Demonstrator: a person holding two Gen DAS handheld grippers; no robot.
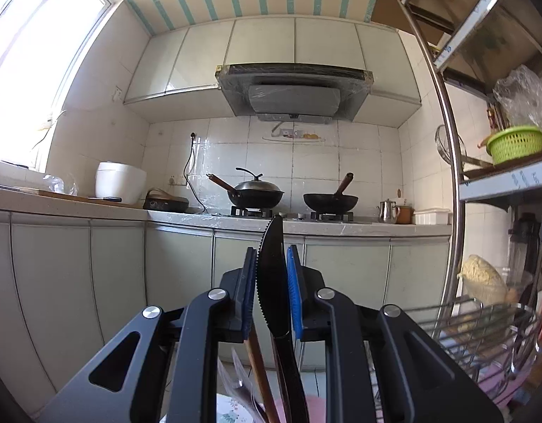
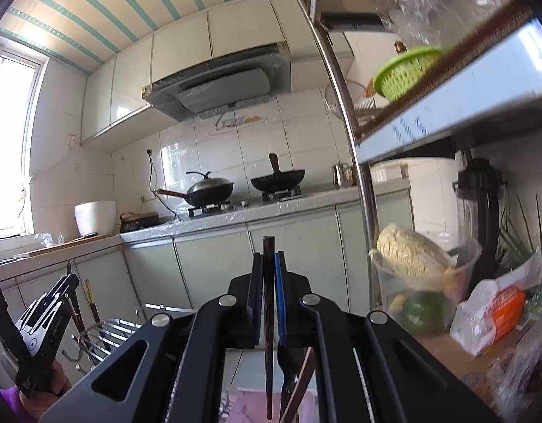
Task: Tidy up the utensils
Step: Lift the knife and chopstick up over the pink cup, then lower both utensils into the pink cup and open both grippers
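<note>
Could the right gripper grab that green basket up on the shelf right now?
Probably not. The right gripper is already shut on a dark chopstick, so it has no free grip, and the green basket sits well above it on the shelf.

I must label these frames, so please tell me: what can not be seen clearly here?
- Black knife, left wrist view: its handle end runs off the bottom edge, behind the left tongs.
- Dark chopstick, right wrist view: the right tongs cover its middle.
- Where the utensils will go: the wire rack is blurred at the right side; its contents are unclear.
- Left tongs in the right wrist view: small, at the left edge.
</note>
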